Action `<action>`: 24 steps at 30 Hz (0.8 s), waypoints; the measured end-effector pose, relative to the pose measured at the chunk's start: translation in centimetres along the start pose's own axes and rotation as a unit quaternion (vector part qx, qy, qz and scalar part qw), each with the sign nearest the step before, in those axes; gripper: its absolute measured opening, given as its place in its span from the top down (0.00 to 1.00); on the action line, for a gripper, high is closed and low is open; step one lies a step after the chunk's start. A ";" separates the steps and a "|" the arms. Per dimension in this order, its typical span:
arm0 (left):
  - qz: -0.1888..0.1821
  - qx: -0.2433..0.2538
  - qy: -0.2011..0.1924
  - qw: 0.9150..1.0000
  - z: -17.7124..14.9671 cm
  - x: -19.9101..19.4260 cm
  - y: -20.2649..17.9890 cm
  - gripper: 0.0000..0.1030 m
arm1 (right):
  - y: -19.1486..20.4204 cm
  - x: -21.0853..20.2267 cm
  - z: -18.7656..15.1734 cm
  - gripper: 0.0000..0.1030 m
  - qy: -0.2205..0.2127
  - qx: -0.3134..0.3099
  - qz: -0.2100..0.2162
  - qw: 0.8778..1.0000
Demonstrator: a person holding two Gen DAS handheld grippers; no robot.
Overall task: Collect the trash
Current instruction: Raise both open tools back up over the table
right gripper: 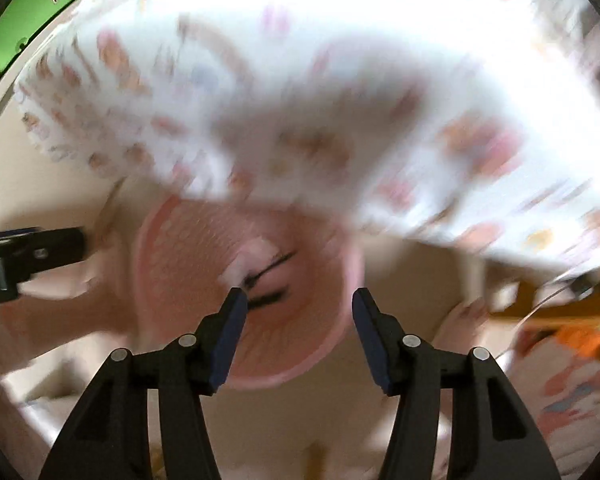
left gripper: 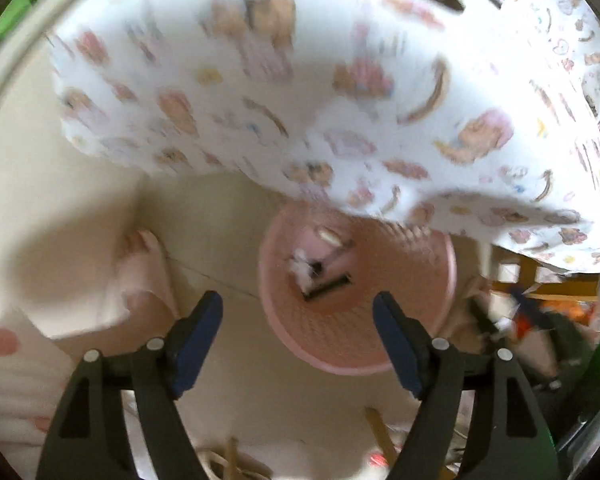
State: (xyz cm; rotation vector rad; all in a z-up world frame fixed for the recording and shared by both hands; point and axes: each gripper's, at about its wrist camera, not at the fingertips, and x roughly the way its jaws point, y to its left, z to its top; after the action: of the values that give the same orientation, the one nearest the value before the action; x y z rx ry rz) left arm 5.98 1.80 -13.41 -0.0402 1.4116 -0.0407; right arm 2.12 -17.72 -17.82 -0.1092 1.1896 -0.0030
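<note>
Left wrist view: a round pink plastic mesh basket (left gripper: 360, 312) is seen from above on the pale floor (left gripper: 228, 232), partly tucked under the hanging edge of a white cloth printed w/ cartoon figures (left gripper: 300, 92). Some trash is already lying at the basket's bottom: a few white and dark scraps (left gripper: 320, 268), too blurred to identify. The left claw (left gripper: 298, 340) is held over the basket's near rim, jaws apart, nothing between them. A foot in a pale pink sock (left gripper: 140, 276) is seen at left.

Right wrist view: the same basket (right gripper: 188, 264) is seen nearly straight down, w/ thin dark strips and a whitish piece (right gripper: 260, 272) at the bottom. The right claw (right gripper: 300, 316) is held over it, jaws apart and empty; the left claw's body (right gripper: 32, 256) comes in from the left edge.

Judged progress: at least one round appears deposited, since both claws are empty above the basket. Whether more trash remains on the surface can't be told; it's blurred.
</note>
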 end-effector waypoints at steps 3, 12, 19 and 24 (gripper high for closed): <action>0.019 0.019 -0.051 0.998 -0.2 -2.2 -0.2 0.26 | 0.3 -2.0 0.4 0.44 -0.045 -0.018 -0.029 0.998; 0.087 0.030 -0.266 0.960 -1.1 -12.0 -0.2 0.18 | -0.4 -8.7 0.7 0.44 -0.178 -0.031 -0.002 0.984; 0.051 0.044 -0.339 0.938 -0.2 -17.2 -0.5 0.02 | -1.2 -12.8 1.3 0.39 -0.225 -0.034 0.068 0.972; 0.071 0.047 -0.350 0.933 2.2 -20.0 -1.9 0.02 | -2.3 -17.2 3.3 0.31 -0.268 -0.042 0.062 0.960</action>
State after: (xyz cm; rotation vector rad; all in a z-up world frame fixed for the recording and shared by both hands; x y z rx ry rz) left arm 5.02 0.98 6.80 0.1194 0.6920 0.0256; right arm -1.14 -18.73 -0.50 -0.1015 0.6511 0.1777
